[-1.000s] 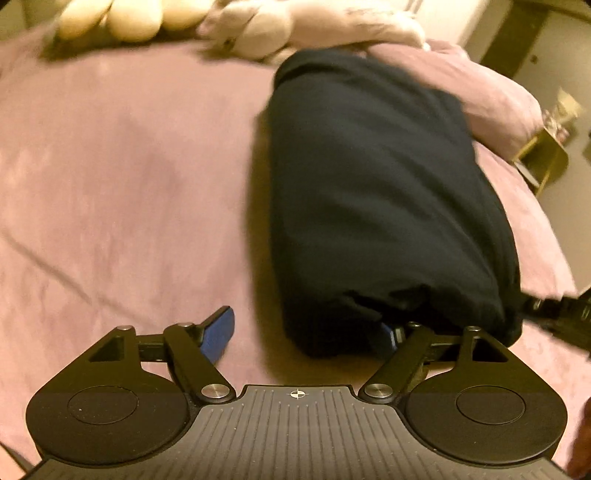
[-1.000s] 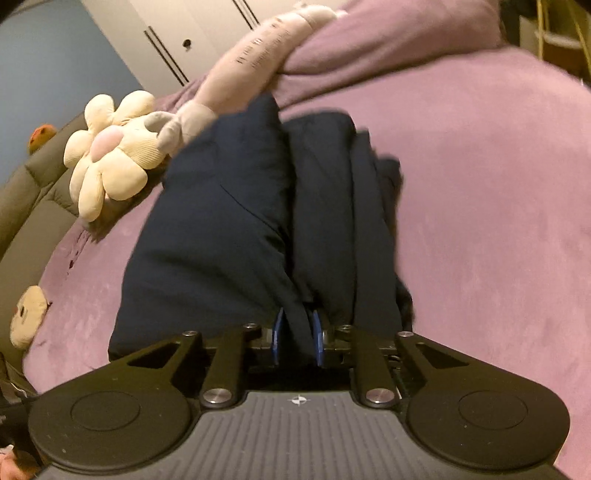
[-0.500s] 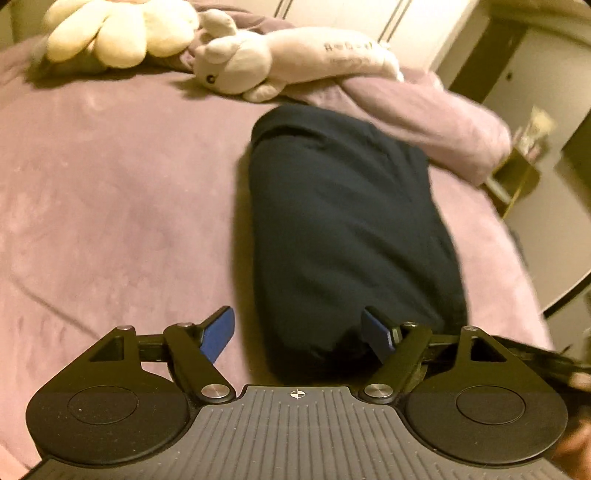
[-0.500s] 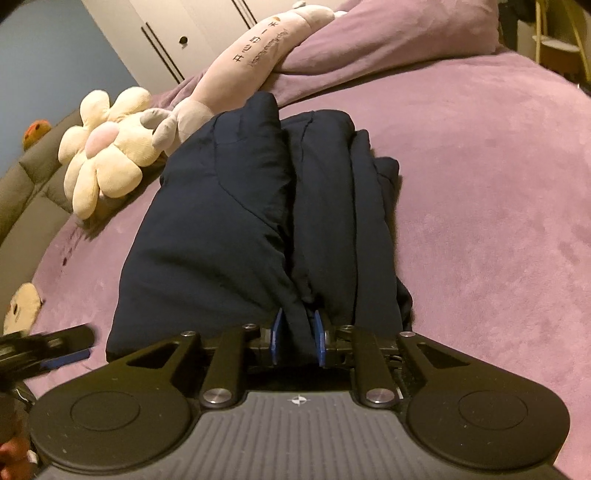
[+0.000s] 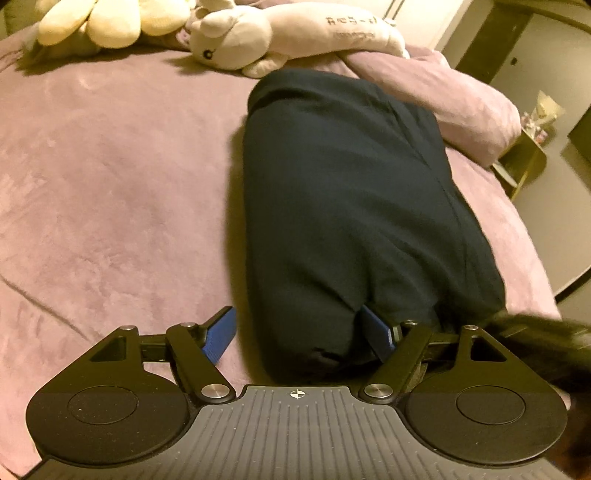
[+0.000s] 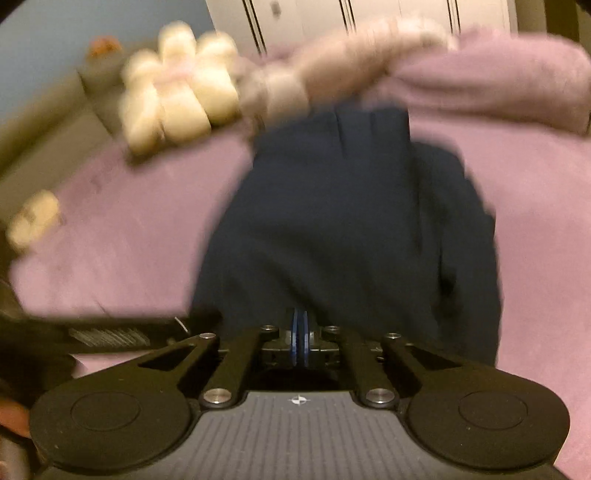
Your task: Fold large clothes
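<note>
The jaws of the left gripper [image 5: 299,332] are standing wide apart, gripping nothing: the near end of the folded dark garment [image 5: 354,206] is lying between the blue pads, the right pad tucked against a crease in the cloth, the left pad clear of it over the bed [image 5: 103,177]. The jaws of the right gripper [image 6: 300,338] are pressing together, pad against pad, with no cloth seen between them; its view is blurred. The garment is lying as a long navy bundle down the middle of the bed, which is wearing a mauve plush cover. At the far end a pale plush animal [image 5: 280,40] is lying almost against the bundle, with dark writing along its body too small to read. A cream flower-shaped cushion [image 5: 110,18] is sitting beside it. A bunched mauve blanket [image 5: 461,99] is resting to the right, white cupboard doors [image 6: 303,22] are standing behind, and a small yellow shelf [image 5: 524,162] is standing on the floor.
</note>
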The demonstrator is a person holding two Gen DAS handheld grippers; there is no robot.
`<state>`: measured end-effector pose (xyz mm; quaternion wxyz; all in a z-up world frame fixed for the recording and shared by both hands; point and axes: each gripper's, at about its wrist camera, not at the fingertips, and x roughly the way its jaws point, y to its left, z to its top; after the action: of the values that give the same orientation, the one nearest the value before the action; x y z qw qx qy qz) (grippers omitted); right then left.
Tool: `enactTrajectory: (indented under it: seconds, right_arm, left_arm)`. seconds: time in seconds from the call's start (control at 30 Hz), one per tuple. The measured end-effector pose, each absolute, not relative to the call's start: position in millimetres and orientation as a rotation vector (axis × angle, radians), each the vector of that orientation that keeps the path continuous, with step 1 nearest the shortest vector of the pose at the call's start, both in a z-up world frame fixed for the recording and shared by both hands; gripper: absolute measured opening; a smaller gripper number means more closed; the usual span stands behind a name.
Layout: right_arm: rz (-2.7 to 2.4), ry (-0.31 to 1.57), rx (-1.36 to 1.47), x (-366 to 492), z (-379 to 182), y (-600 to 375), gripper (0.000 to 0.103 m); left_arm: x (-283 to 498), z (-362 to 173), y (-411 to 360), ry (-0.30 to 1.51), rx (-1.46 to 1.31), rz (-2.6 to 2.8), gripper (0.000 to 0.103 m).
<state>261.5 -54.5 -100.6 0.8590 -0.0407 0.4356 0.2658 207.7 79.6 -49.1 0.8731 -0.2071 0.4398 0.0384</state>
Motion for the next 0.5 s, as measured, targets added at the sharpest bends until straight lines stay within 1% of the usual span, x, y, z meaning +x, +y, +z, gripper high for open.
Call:
enactTrajectory:
  seconds: [0.07,0.1,0.23,0.37,0.47,0.5]
  right_arm:
    - [0.557,0.911,-0.068,265,-117,-59,0.0]
    - [0.557,0.91,-0.061,266,-120,-61,0.0]
    - [0.567,0.905,-0.098,269,-122,-54,0.0]
    - [0.571,0.878,-0.109,258,-113,-56,0.0]
    - [0.565,0.867,-0.064,245,-100,-67,0.0]
    - [0.554,0.865,-0.053,241,-95,-73,0.002]
  left_arm:
    - [211,-59,77,0.937,-0.43,0.066,0.083]
    - [213,-63,76,0.943,-0.434,0.068,0.086]
    - [220,-70,74,0.948,-0.436,0.08,0.092]
    - [219,-65,70,0.942,-0.408,0.099,0.093]
    - [210,-55,68,0.928,-0.395,0.132,0.093]
    - [207,-51,67,0.922,-0.384,0.138,0.093]
